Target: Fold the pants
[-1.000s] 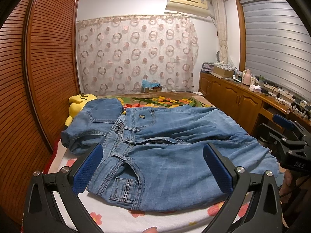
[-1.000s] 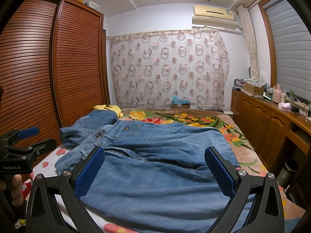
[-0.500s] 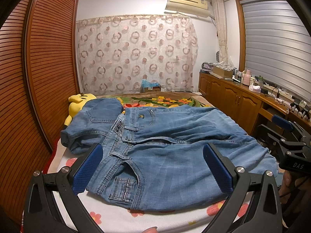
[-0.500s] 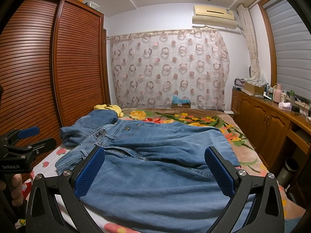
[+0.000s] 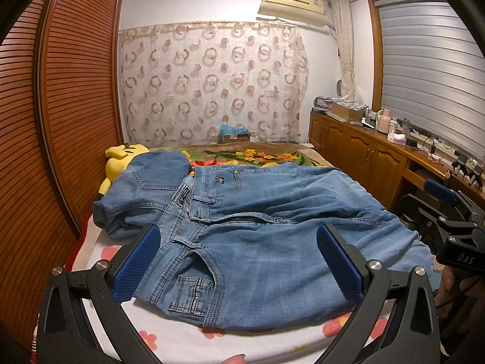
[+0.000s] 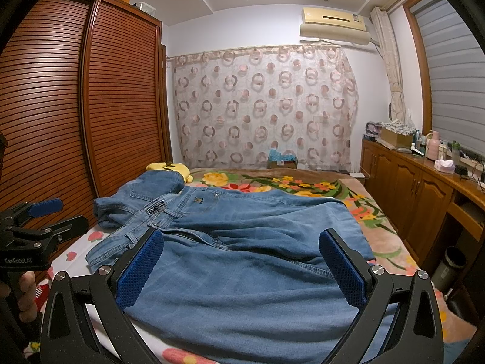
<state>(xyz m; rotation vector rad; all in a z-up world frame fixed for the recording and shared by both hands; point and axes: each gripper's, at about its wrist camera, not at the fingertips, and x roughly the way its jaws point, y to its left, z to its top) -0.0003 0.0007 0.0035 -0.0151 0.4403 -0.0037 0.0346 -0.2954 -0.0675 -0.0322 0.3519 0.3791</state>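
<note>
Blue jeans (image 5: 257,242) lie spread across the near end of the bed, waistband to the left, legs running right; they also show in the right wrist view (image 6: 242,257). My left gripper (image 5: 238,261) is open and empty, held just above the waistband end. My right gripper (image 6: 242,264) is open and empty above the leg part. Each gripper shows at the edge of the other's view: the right one (image 5: 448,221), the left one (image 6: 36,227).
A second folded denim garment (image 5: 142,191) lies at the far left beside a yellow plush toy (image 5: 121,157). The bed (image 5: 182,339) has a flowered sheet. A wooden wardrobe (image 6: 60,121) stands left, a cluttered wooden cabinet (image 5: 379,157) right, a curtain behind.
Both grippers have stayed open and nearly still; the views have shifted only slightly. The jeans have not moved.
</note>
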